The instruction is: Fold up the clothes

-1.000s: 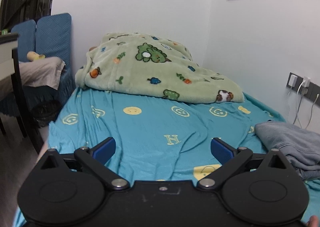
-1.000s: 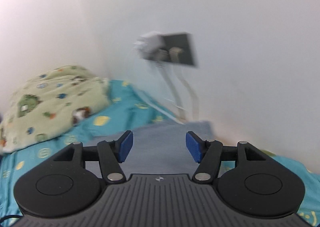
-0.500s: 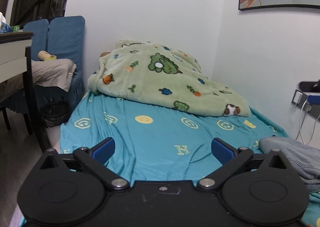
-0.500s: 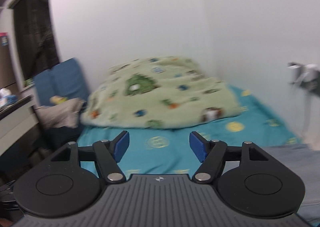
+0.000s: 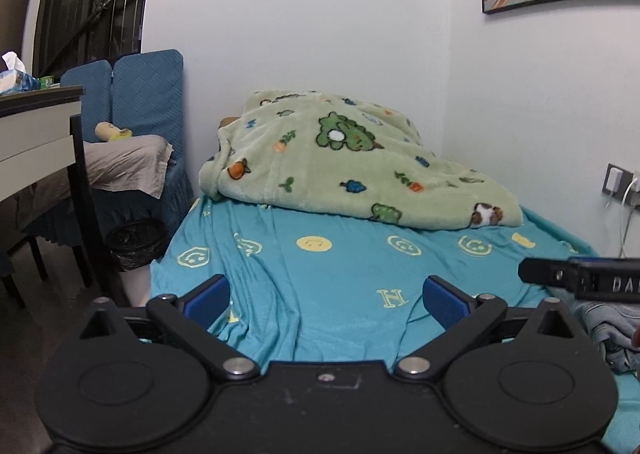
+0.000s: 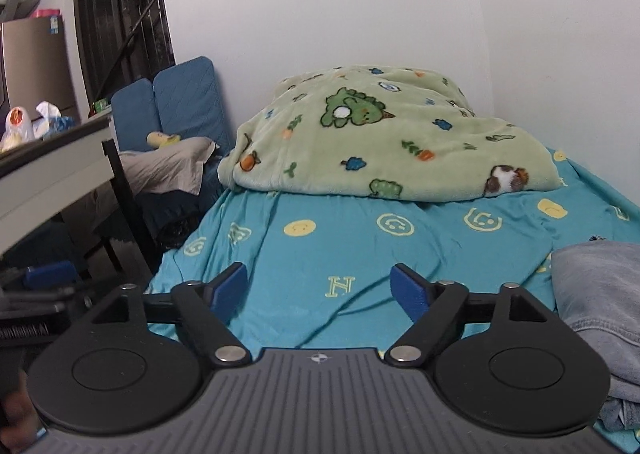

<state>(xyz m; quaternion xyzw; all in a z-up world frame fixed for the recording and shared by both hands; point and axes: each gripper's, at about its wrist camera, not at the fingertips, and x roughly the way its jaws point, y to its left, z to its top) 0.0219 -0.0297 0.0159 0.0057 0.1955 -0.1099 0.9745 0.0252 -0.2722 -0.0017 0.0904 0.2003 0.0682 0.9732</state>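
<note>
A grey-blue denim garment (image 6: 596,294) lies bunched at the right edge of the teal bed sheet (image 6: 360,242); in the left wrist view only part of the garment (image 5: 608,322) shows at the far right. My right gripper (image 6: 320,286) hovers over bare sheet to the left of the garment, its jaws opening wide with nothing between them. My left gripper (image 5: 326,296) is open and empty over the sheet (image 5: 340,274). Part of the right gripper (image 5: 580,280) shows side-on at the right edge of the left wrist view.
A green cartoon-print blanket (image 5: 352,166) is heaped at the head of the bed against the wall. Left of the bed stand a desk (image 5: 36,134), a cloth-draped chair (image 5: 120,166) and a black bin (image 5: 136,244). A wall socket with cables (image 5: 622,186) is on the right.
The right gripper swung left from facing the wall socket to facing down the bed, and its jaws widened. The left gripper shifted slightly. The right gripper now shows in the left wrist view.
</note>
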